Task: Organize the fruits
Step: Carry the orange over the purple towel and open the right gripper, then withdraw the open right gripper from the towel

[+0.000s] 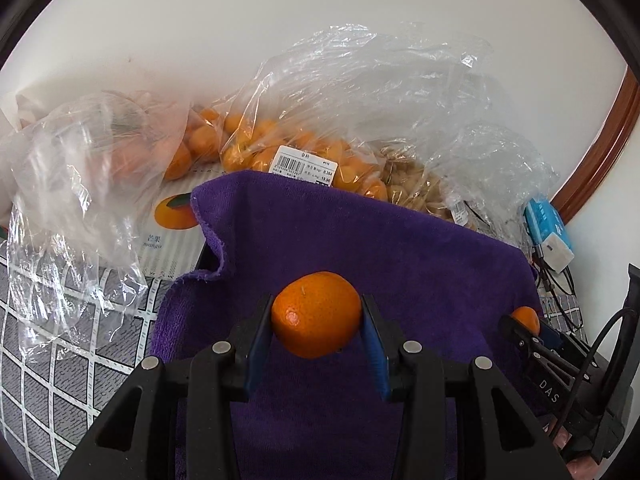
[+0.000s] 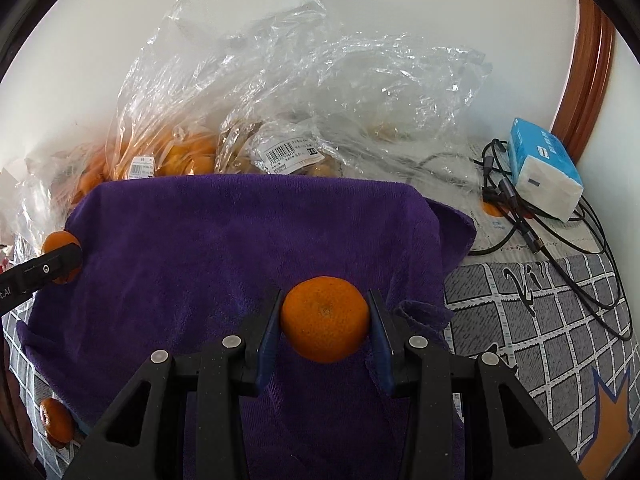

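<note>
While over the purple cloth [image 1: 360, 240], each tool [image 1: 317, 312] [image 2: 325, 314] clamps 1 tangerine [image 1: 316, 314] [image 2: 325, 312].

Both cams are wrist fisheyes looking forward along their own fingers, pitched steeply down, close over the purple towel [image 1: 360, 240].

Left wrist view: left gripper [image 1: 317, 316] at 6 o'clock, white wall [image 1: 200, 20] across 12, clear bags [image 1: 360, 120] at 11 to 1.

Right wrist view: right gripper [image 2: 325, 314] at 6, tissue pack [image 2: 544, 168] and cables at 2 to 3.

Overlap: towel, bags, wall, checked cloth. Each cam sees the other gripper: right one at 4 in left view, left one at 9 in right view.
</note>
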{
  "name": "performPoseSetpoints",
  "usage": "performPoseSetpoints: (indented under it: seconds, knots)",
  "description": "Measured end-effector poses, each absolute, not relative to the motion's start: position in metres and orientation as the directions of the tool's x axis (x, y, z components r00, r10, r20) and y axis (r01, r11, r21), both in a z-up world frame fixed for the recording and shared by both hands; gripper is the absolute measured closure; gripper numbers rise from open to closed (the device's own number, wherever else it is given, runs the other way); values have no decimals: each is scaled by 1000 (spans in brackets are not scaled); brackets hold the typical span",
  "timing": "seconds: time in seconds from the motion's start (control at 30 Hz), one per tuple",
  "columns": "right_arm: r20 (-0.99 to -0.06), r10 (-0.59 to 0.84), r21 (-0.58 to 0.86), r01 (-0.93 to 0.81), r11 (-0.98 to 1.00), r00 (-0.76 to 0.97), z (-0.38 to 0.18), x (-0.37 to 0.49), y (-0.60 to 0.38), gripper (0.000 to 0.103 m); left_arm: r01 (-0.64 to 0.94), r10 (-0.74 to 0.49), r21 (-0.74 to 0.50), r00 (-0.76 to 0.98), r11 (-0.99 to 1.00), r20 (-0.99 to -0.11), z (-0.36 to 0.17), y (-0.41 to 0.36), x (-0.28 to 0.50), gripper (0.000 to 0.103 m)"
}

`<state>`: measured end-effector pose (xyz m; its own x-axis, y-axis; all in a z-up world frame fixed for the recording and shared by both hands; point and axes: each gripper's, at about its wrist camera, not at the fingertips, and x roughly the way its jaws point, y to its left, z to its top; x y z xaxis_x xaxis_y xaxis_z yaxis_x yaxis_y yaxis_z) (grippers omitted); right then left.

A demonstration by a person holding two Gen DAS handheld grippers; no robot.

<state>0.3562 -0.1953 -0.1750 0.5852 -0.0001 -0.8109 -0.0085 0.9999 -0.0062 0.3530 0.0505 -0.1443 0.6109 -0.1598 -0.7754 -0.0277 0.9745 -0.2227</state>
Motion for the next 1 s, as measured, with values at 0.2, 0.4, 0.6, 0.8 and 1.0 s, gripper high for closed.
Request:
performPoseSetpoints:
  seconds: [0.2, 0.4, 0.6, 0.8, 1.0]
  knots:
    - [-827, -4, -16, -15, 1000, 562, -185, 362, -193, 62, -30, -150, -208, 596, 978, -789, -151, 49, 356, 63]
    - [-831, -8, -22, -19, 1000, 557, -189, 362, -191, 62, -31, -155, -211, 575, 977, -804, -157, 48, 359, 63]
    - [-830, 0, -10, -14, 1000, 558, -184, 357, -191, 48, -19, -156, -200, 557, 980, -816, -159, 44, 360, 63]
    - [-810, -5, -15, -13, 1000, 586, -167, 339, -192, 38, -11, -161, -204, 567, 979, -808, -151, 42, 357, 43]
    - [-795, -28, -20, 20, 1000, 605, -151, 317, -200, 38, 10, -159, -192, 599, 981, -785, -125, 41, 345, 39]
